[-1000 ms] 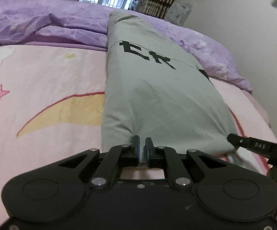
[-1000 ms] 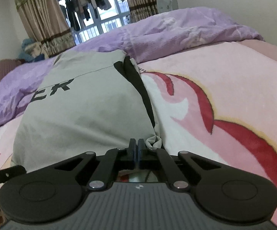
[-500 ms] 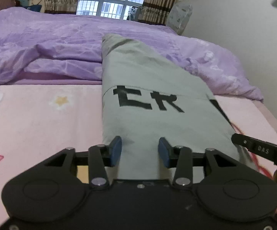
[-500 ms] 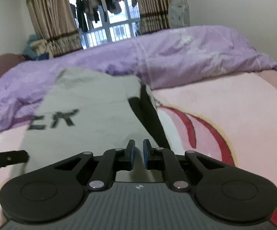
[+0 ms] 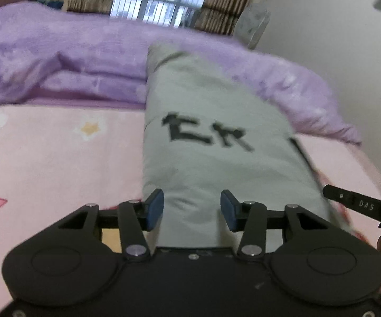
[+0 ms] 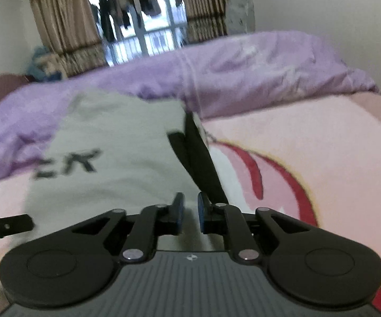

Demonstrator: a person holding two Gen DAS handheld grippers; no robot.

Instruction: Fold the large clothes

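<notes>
A grey garment with black lettering lies folded into a long strip on the pink bed sheet; it also shows in the right wrist view with a black band along its right edge. My left gripper is open and empty above the garment's near left end. My right gripper is open a little and empty above the near right end. Its tip shows at the right of the left wrist view.
A crumpled purple duvet lies across the far side of the bed, also in the right wrist view. Curtains and a window stand behind it. A white wall runs along the right.
Both grippers were shut on the garment's near edge a second ago. They have let go, opened, and lifted back. The garment now lies flat.
</notes>
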